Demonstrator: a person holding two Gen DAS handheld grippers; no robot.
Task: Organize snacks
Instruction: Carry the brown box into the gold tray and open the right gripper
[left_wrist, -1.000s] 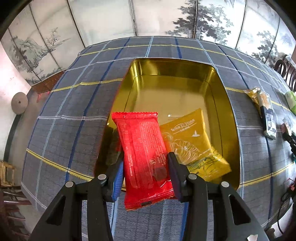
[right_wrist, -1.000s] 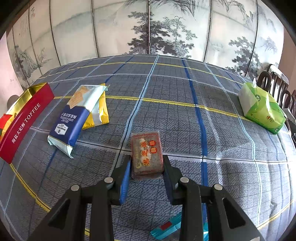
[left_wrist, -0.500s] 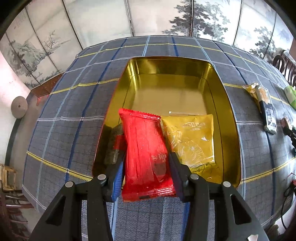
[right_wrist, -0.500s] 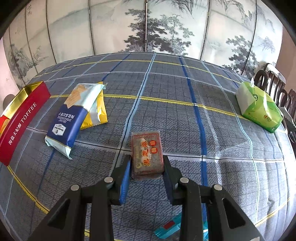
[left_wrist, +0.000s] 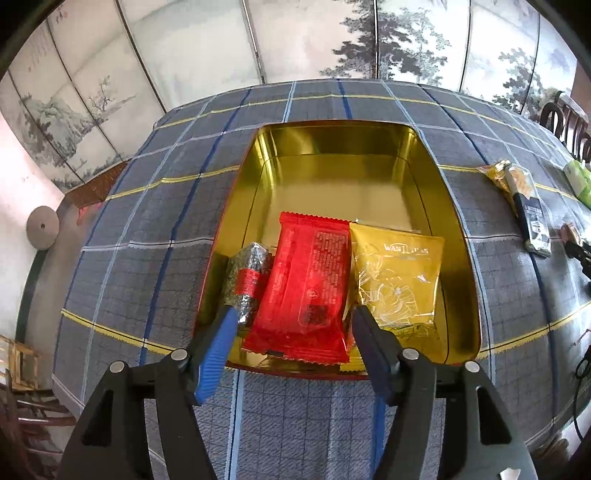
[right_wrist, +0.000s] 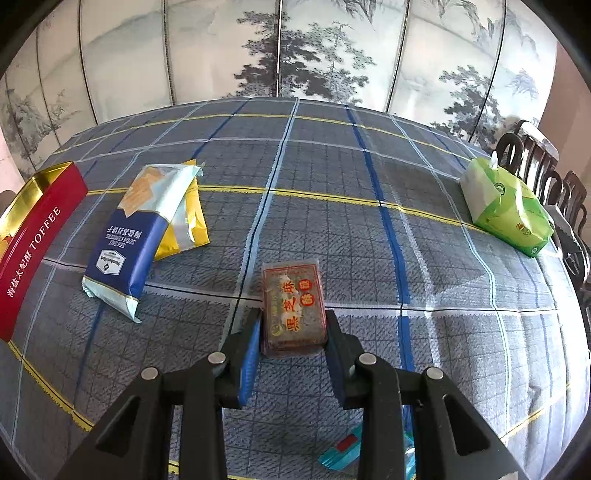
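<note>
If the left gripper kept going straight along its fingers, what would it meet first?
Most likely the red packet lying in the gold tin, directly ahead of the open left gripper. Depth is unclear; beyond it, the tin's bare floor.

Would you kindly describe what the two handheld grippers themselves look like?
Both look identical. The left gripper and right gripper have matte black angular frames with triangular cut-outs and round silver pivot pins. Each finger carries a blue ribbed pad on its inner face. No cables, sleeves or printed markings show on either.
</note>
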